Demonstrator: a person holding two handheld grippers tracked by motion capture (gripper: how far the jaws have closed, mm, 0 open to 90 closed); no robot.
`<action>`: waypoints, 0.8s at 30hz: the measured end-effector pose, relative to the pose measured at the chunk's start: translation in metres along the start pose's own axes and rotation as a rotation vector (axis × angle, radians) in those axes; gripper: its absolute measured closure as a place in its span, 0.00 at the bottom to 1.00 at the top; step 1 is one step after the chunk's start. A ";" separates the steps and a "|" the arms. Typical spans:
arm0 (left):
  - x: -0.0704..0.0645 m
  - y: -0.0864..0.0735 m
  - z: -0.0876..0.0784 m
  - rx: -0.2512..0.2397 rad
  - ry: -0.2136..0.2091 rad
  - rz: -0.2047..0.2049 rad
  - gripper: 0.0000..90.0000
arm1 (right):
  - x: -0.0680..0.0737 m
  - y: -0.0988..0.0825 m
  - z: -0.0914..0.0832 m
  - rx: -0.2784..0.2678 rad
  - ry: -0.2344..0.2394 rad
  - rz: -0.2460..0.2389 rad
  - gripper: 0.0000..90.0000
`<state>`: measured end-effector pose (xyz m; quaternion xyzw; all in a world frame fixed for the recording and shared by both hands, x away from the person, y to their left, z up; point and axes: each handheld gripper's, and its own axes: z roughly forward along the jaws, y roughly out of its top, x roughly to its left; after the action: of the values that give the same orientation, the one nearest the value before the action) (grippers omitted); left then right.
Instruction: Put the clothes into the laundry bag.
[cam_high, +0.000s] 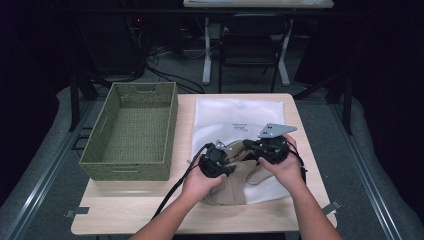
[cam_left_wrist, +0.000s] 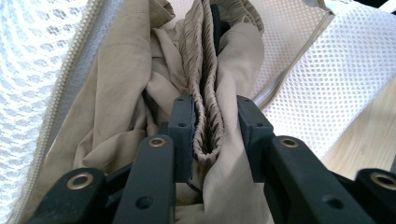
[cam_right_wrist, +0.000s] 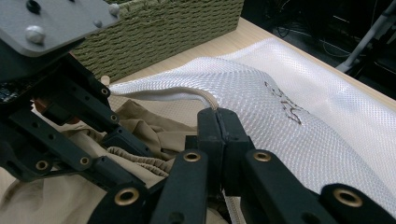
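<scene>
Left gripper view put the tan garment (cam_left_wrist: 135, 116) closest to the lens: its gathered elastic waistband (cam_left_wrist: 205, 116) ran up between the two black jaws of the left gripper (cam_left_wrist: 210, 126). The left pad lay against the ruffled band while a gap showed at the right pad — the jaws stood parted around the band rather than pinching it. The cloth spilled loosely at the mouth of the white mesh laundry bag (cam_left_wrist: 327, 74), whose zipper (cam_left_wrist: 60, 93) edged the frame.

Right gripper view showed the right gripper (cam_right_wrist: 219, 135) with its jaws pressed together, and the bag's tan-corded rim (cam_right_wrist: 196, 93) ran into the jaws, apparently clamped. The left gripper (cam_right_wrist: 116, 140) worked just beside it, over the folds of the garment.

From the high view, both hands met at the near end of the bag (cam_high: 235, 112), which lay flat on the wooden table (cam_high: 125, 210); part of the garment (cam_high: 235, 185) trailed out toward the person. The woven green basket (cam_high: 132, 132) sat beside the bag.

The garment looked light, soft and limp — likely to sag and bunch wherever it went unsupported. The thick waistband appeared the surest place to take hold; the slippery mesh seemed best held by its corded rim.
</scene>
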<state>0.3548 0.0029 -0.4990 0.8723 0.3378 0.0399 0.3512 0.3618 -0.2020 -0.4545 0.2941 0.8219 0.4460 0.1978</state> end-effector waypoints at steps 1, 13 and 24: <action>0.000 0.000 -0.001 0.002 -0.001 0.001 0.78 | 0.000 0.000 0.000 -0.001 0.000 0.001 0.99; 0.000 -0.004 -0.007 0.000 -0.007 0.003 0.71 | 0.000 0.000 0.000 -0.001 0.000 0.002 0.99; -0.001 -0.009 -0.012 0.007 -0.022 0.009 0.68 | 0.000 0.000 0.000 -0.002 0.000 0.001 0.99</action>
<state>0.3448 0.0138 -0.4961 0.8754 0.3304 0.0308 0.3515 0.3617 -0.2023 -0.4544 0.2945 0.8213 0.4468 0.1979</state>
